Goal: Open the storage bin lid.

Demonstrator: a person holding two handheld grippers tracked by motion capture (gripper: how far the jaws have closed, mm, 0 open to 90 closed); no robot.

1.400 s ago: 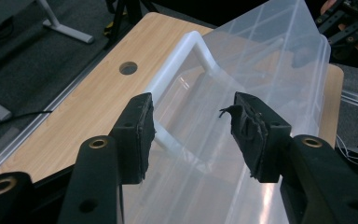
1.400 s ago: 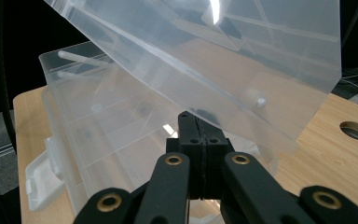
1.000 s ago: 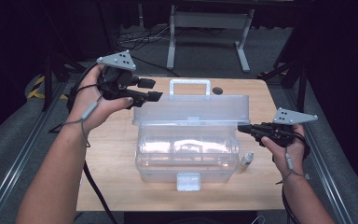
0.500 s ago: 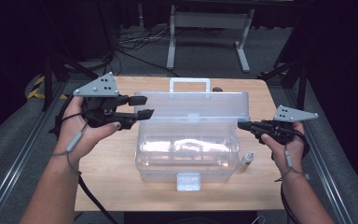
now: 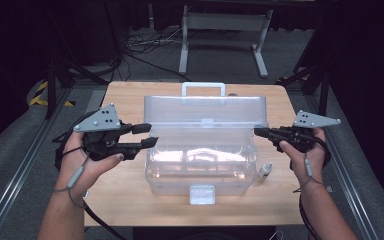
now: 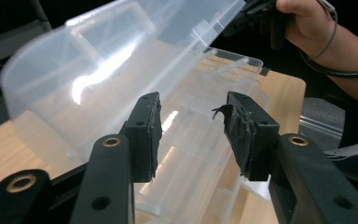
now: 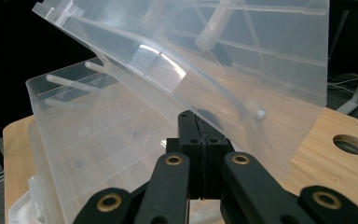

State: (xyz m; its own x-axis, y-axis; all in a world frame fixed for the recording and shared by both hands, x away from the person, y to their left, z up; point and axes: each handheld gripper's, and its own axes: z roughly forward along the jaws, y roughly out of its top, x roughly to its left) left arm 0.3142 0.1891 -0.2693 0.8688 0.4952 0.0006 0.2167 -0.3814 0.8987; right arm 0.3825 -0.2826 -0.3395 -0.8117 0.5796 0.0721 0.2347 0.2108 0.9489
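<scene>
High view: a clear plastic box (image 5: 200, 165) sits in the middle of the wooden table (image 5: 125, 100), its lid (image 5: 205, 117) raised and leaning back, a white carry handle (image 5: 203, 88) at the top edge and a latch (image 5: 202, 194) at the near wall. The right gripper (image 5: 260, 132) has its jaws pressed together, their tips at the lid's right edge; in the right gripper view the closed jaws meet the lower rim of the lid (image 7: 242, 70), but whether they pinch it or only rest against it is hard to tell. The left gripper (image 5: 147, 136) hovers just beside the box's left wall, its jaws partly spread with nothing between them, and they have just been closing a little. In the left gripper view the box (image 6: 200, 154) lies beyond the pads (image 6: 144, 135), its inner dividers blurred by glare. A small white bottle (image 5: 265, 171) stands on the table just right of the box. The box's contents cannot be made out through the shine.
</scene>
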